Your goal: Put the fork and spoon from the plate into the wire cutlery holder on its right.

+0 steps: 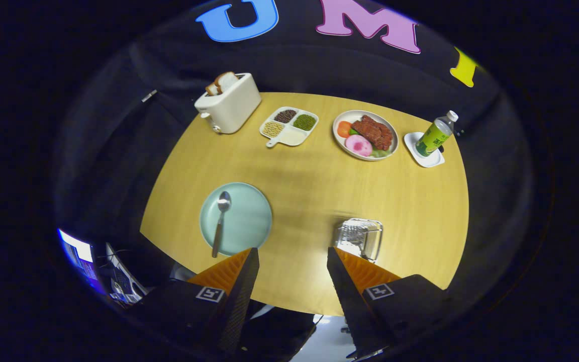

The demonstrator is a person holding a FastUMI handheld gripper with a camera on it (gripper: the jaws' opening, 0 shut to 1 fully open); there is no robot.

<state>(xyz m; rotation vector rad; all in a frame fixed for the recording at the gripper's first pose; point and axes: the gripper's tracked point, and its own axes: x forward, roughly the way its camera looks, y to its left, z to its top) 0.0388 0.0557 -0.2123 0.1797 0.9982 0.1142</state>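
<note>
Claw (pixel 292 251) stands wide, empty, above the near edge of the round wood-grain surface (pixel 319 191). Spoon (pixel 220 221), polished metal, lies on the smooth pale-green round plate (pixel 249 221) at 11 o'clock of the claw. Holder (pixel 361 237), silvery wire, boxy, stands at 1 o'clock, touching the right finger's tip in view. Fork location: cannot tell.
</note>
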